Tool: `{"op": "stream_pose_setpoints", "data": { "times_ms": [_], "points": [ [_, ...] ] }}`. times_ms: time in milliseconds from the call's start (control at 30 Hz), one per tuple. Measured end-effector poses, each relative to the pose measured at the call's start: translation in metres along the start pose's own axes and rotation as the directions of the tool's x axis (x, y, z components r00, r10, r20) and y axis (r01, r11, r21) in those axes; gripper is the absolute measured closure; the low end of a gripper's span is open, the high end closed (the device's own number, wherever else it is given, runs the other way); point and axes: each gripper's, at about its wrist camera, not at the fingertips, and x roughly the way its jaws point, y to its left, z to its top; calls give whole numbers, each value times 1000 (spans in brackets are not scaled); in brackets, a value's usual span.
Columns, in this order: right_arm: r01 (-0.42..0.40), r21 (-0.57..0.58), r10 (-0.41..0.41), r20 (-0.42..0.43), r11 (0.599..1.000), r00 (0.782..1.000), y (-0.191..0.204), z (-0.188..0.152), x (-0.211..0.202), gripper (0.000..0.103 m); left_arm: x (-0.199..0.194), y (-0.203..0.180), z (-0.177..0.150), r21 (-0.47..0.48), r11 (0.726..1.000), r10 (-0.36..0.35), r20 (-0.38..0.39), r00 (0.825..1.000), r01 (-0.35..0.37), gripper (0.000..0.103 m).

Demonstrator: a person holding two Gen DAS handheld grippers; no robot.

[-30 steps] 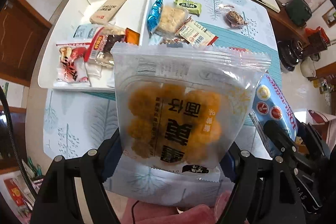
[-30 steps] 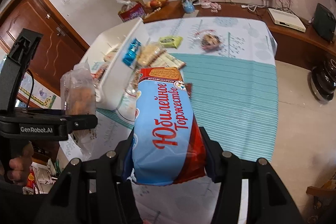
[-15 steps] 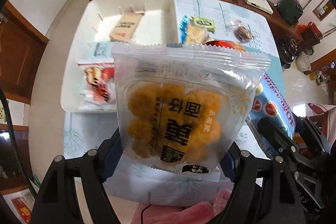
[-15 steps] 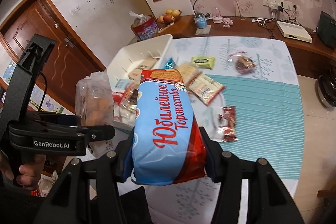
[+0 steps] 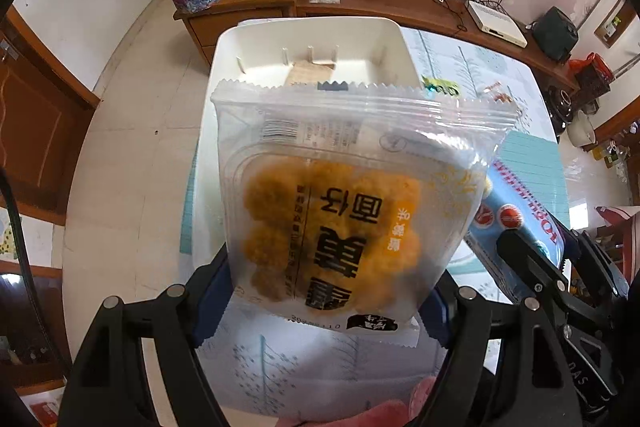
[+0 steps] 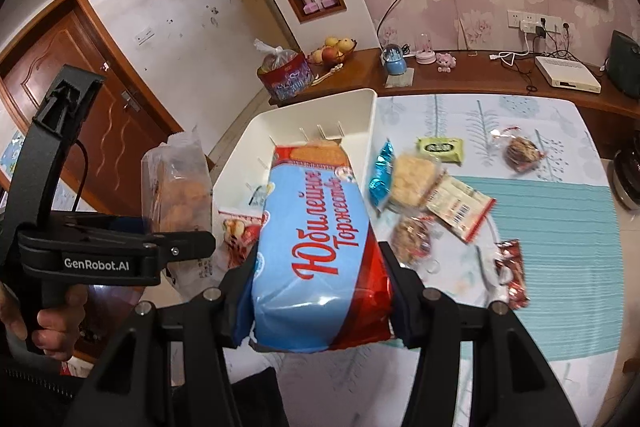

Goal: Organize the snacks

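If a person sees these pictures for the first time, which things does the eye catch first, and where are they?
First, the clear plastic bag of orange round snacks, clamped in the left tool and filling its view. Next, the blue and red biscuit packet with Cyrillic lettering, gripped in the right tool. Behind both lies the white plastic divided tray on the table, with loose snack packets to its right.

Both wrist cameras look down from above the table's (image 6: pixel 560 227) near edge toward the far sideboard (image 5: pixel 400 7); both share the white tray (image 5: pixel 304 31), and each packet fills its view.
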Motion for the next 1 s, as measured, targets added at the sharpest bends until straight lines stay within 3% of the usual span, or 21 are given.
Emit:
{"op": "stream_pose_setpoints", "data": {
  "times_ms": [300, 667, 1000],
  "points": [
    [40, 10, -40, 27, 999, 999, 20, 16, 41, 49, 25, 40, 19, 8, 1000, -30, -7, 1000, 30, 24],
    [154, -33, -153, 23, 988, 988, 26, 43, 96, 49, 53, 48, 42, 34, 998, -52, -9, 999, 53, 22],
    [148, -31, -148, 13, 988, 989, 33, 56, 118, 47, 67, 64, 49, -16, 996, -84, -48, 995, 83, 20]
  ]
}}
